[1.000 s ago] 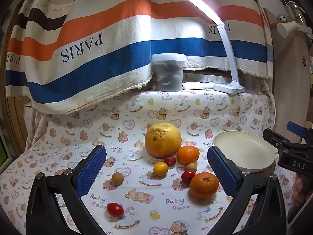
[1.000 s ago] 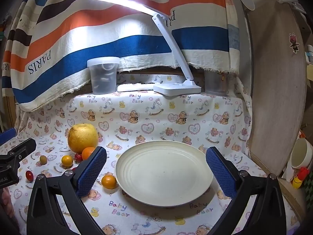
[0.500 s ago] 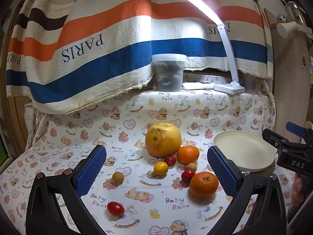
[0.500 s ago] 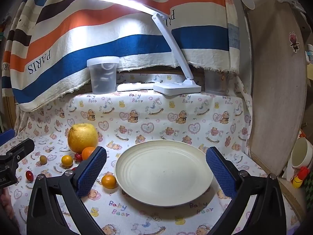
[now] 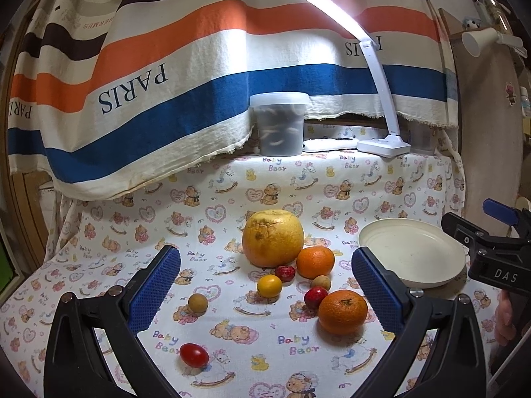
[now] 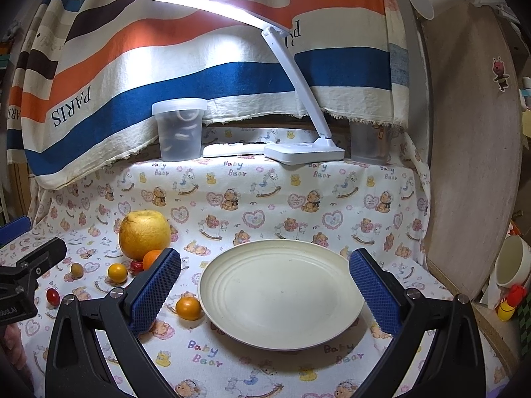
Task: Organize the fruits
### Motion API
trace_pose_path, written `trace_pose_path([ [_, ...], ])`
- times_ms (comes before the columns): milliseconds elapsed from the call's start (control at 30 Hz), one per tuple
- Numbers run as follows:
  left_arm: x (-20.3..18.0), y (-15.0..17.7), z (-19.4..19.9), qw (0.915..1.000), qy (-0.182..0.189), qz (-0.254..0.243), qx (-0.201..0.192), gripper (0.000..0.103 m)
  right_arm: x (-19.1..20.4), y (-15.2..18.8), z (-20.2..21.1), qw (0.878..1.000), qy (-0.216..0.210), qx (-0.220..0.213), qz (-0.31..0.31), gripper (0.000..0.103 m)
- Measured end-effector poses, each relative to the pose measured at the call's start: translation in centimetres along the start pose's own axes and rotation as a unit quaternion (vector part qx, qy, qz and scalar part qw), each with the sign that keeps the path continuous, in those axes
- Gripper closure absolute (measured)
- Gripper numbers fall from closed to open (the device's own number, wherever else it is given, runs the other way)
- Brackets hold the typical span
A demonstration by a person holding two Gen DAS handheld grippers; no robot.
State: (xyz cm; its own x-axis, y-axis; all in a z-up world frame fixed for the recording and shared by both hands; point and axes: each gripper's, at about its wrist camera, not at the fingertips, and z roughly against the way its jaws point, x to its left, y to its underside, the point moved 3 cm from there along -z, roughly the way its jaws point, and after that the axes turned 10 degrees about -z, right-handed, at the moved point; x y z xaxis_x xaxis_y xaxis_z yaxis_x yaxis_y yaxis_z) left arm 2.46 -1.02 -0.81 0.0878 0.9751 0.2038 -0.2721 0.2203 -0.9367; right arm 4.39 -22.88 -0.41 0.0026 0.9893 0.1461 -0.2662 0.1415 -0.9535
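Fruit lies on the bear-print cloth: a big yellow grapefruit point(image 5: 272, 238), two oranges point(image 5: 315, 262) point(image 5: 342, 311), a yellow tomato point(image 5: 269, 285), small red fruits point(image 5: 315, 297), brown longans point(image 5: 198, 302) and a red cherry tomato point(image 5: 194, 355). An empty cream plate point(image 6: 282, 293) sits to their right. My left gripper point(image 5: 265, 285) hovers open in front of the fruit cluster, holding nothing. Open as well, my right gripper point(image 6: 265, 290) frames the plate. In the right wrist view the grapefruit point(image 6: 144, 233) and the near orange point(image 6: 188, 308) lie left of the plate.
A lidded plastic tub point(image 5: 281, 122), a white desk lamp point(image 5: 383, 144) and a remote stand on the back ledge under a striped towel point(image 5: 166, 76). A wooden panel point(image 6: 474, 165) borders the right side. A white cup point(image 6: 512, 262) and a red-capped bottle sit beyond it.
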Motion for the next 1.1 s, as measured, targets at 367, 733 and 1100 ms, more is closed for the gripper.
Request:
trace_pose_path([
  [367, -0.2, -0.2, 0.0, 1.0, 0.0, -0.006, 0.0, 0.0, -1.3, 0.0, -0.4, 0.998, 0.051, 0.015, -0.025, 0.001],
  [733, 0.2, 0.1, 0.0, 1.0, -0.006, 0.003, 0.003, 0.0, -0.5, -0.1, 0.0, 0.999, 0.033, 0.008, -0.011, 0.001],
  [1100, 0.6, 0.2, -0.1, 0.9998, -0.011, 0.015, 0.01, 0.0, -0.5, 0.0, 0.0, 1.0, 0.027, 0.006, -0.009, 0.001],
])
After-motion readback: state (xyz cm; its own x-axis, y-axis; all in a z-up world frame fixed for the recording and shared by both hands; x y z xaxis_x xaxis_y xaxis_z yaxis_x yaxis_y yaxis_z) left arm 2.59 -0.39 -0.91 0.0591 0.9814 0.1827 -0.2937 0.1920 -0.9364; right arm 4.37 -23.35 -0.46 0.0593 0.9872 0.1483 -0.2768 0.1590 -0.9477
